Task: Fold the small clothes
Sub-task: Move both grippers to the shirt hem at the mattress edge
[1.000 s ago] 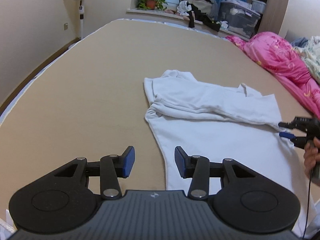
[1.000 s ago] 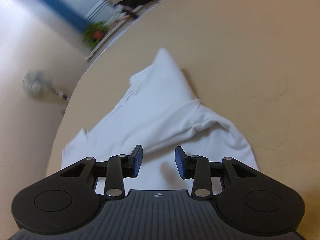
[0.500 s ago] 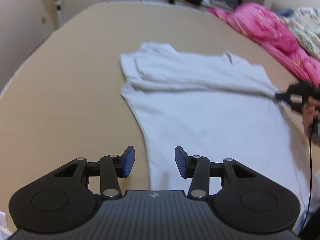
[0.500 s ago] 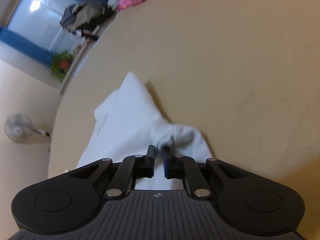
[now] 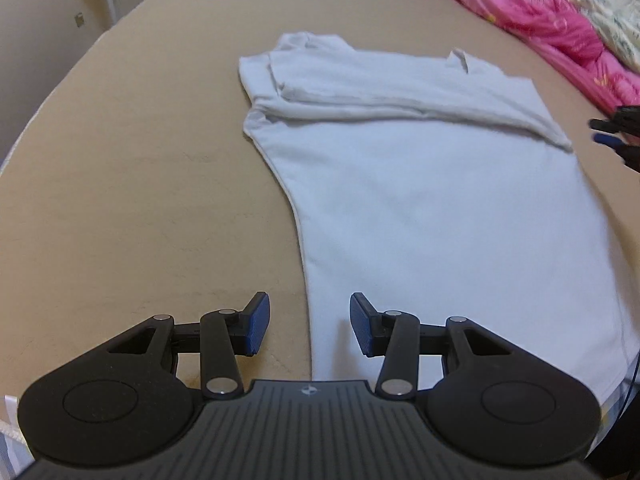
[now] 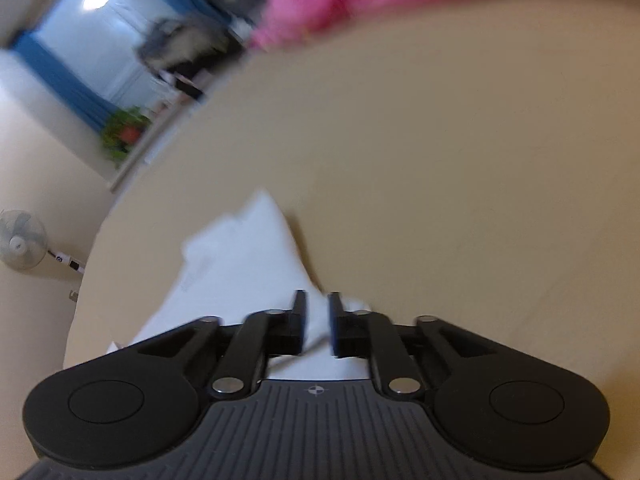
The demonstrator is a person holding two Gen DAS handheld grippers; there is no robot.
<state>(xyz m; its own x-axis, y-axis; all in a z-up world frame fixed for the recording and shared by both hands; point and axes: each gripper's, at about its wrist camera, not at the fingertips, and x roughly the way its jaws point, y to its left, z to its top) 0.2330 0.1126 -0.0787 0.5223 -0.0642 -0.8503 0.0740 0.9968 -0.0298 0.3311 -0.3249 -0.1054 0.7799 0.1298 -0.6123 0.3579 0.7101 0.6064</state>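
A white T-shirt (image 5: 420, 184) lies flat on the tan bed (image 5: 140, 168), with its top part folded over into a thick band across the far end. My left gripper (image 5: 307, 330) is open and empty, low over the shirt's near left edge. My right gripper (image 6: 317, 322) has its jaws slightly apart, just off the shirt's (image 6: 240, 276) right edge. In the left wrist view it (image 5: 614, 134) sits clear of the cloth at the far right, holding nothing.
A pink quilt (image 5: 552, 28) and a patterned blanket (image 5: 616, 12) lie along the bed's right side. A standing fan (image 6: 20, 240) is by the left wall. A potted plant (image 6: 124, 132) and piled clothes (image 6: 188, 48) sit at the window.
My right gripper was shut on the shirt's right edge, pulled it outward, then opened a little and drew away. The left gripper moved in closer over the shirt's hem.
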